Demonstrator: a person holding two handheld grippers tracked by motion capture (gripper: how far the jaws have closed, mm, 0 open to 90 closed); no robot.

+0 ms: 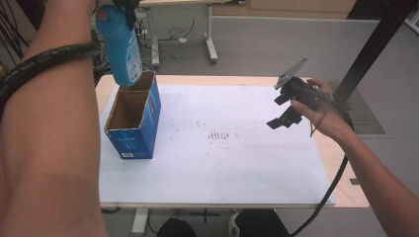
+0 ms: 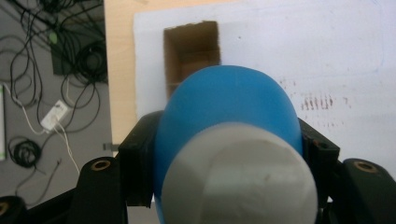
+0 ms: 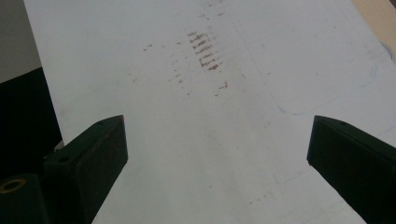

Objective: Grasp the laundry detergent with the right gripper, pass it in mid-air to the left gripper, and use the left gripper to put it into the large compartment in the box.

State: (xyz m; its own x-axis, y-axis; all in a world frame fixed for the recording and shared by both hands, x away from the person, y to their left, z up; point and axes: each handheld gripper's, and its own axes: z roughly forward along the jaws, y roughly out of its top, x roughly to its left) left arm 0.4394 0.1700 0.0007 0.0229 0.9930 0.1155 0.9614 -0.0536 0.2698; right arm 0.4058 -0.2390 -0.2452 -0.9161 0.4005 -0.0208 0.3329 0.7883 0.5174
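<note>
A blue bottle (image 1: 122, 49) with a white cap hangs upright in the air above the open blue cardboard box (image 1: 133, 116) at the table's left side. My left gripper (image 1: 121, 7) is shut on the bottle's upper part. In the left gripper view the bottle (image 2: 224, 102) and its white cap (image 2: 240, 175) sit between the two black jaws, with the box opening (image 2: 191, 51) below. My right gripper (image 1: 282, 111) is held above the table's right side, open, with nothing between its jaws. In the right gripper view, that same gripper (image 3: 217, 149) looks down on the bare white sheet.
A white sheet (image 1: 222, 163) with brown smudges (image 1: 222, 134) covers the wooden table. Cables and a power strip (image 2: 55, 114) lie on the floor to the left. A black post (image 1: 375, 44) stands at the right, and desk legs (image 1: 211, 34) beyond the far edge.
</note>
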